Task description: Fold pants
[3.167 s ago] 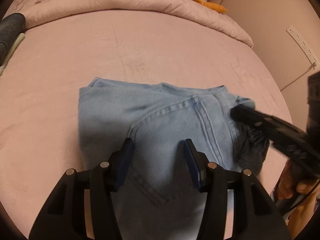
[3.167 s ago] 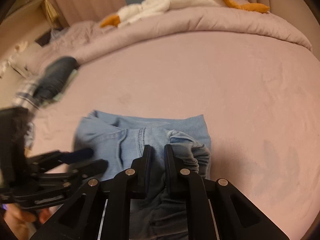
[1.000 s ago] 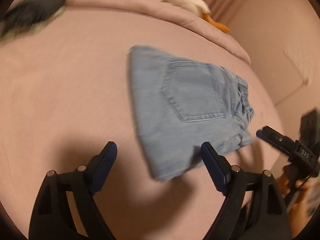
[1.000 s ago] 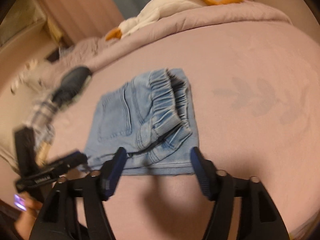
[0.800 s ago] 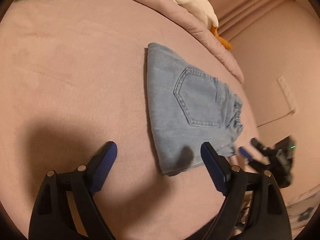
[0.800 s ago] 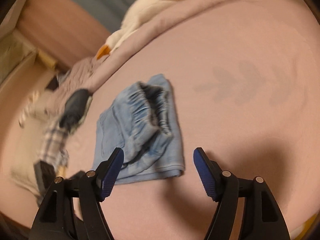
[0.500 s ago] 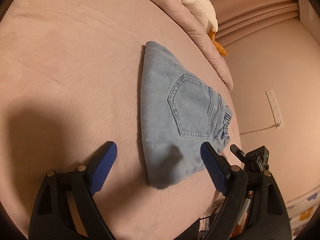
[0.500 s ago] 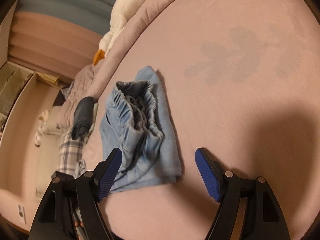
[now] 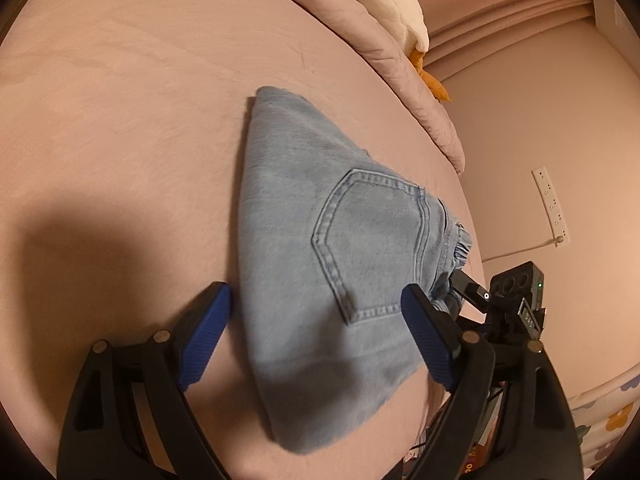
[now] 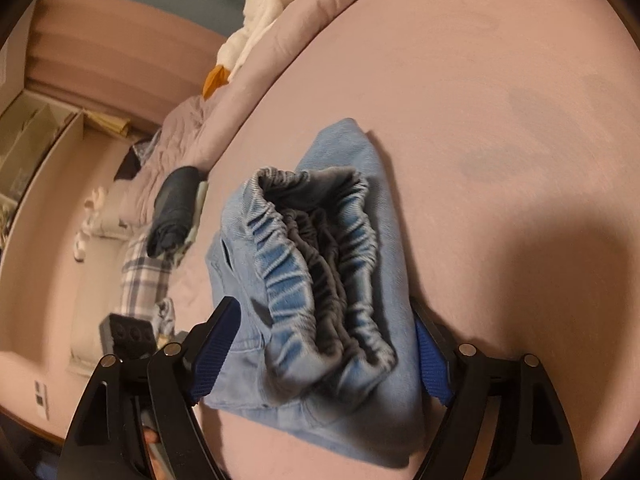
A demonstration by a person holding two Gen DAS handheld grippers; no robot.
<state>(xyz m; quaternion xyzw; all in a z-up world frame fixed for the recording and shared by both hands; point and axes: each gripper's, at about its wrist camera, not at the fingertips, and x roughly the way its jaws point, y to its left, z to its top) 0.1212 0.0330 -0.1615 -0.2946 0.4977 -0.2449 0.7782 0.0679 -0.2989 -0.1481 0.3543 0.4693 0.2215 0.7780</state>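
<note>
The folded light-blue denim pants [image 9: 320, 264] lie as a compact packet on the pink bed [image 9: 120, 120], back pocket up, with the gathered elastic waistband [image 10: 320, 264] at the end facing the right wrist camera.

Denim like this is probably soft but fairly thick: it should hold a crease under its own weight, yet the stacked layers can slide over one another and the packet will sag if lifted by a single corner. The springy waistband looks bulky and stands open, so it is likely to push the top layer up. The firmer places to take hold appear to be the two long side edges, pinching all layers together, or the folded edge away from the waistband.

The left tool [image 9: 316, 340] stands wide open, its blue pads either side of the near end of the packet and pressing on nothing. The right tool [image 10: 324, 352] is opening, the waistband end lying between its pads without being pinched.

Hard to judge: how many layers lie underneath, and whether the lower edges are aligned, since the top face covers them. The near corner is blurred in the left wrist view. The right tool's far pad is partly hidden behind the cloth, so contact there cannot be ruled out.
</note>
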